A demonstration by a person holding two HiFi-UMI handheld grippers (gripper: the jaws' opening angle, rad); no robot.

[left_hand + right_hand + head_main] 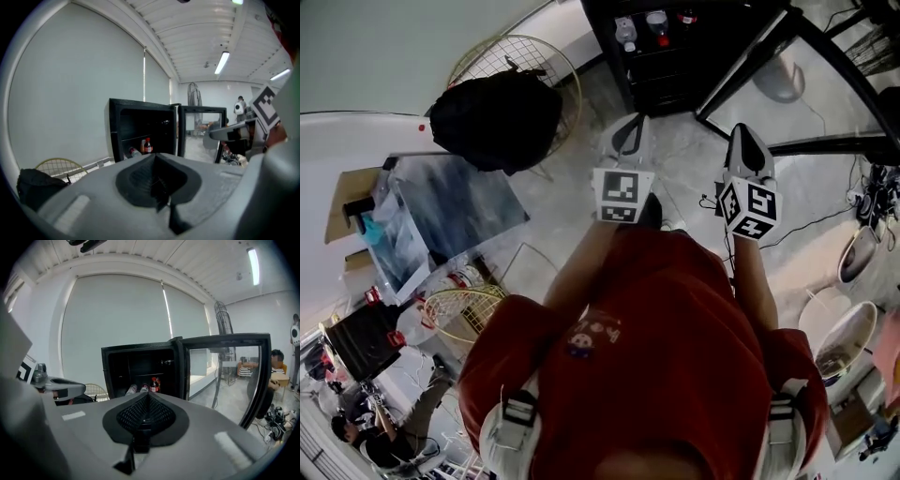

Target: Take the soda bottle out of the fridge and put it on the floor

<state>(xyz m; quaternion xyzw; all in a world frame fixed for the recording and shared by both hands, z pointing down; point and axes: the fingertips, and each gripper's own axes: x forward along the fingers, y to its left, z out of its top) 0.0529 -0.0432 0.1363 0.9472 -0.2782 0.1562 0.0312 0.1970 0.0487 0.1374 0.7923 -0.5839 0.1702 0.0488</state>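
Left gripper (630,124) and right gripper (741,133) are holding nothing, jaws together. The soda bottle (153,384) is standing in the open fridge (140,350), middle of the right gripper view. Reaching in closed is risking a knock against the neighbour bottles (131,389).

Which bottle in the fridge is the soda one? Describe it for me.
Look at the black fridge with its glass door open. On a shelf inside, the soda bottle stands rightmost: upright and red-labelled, while the two pale bottles beside it lie down.
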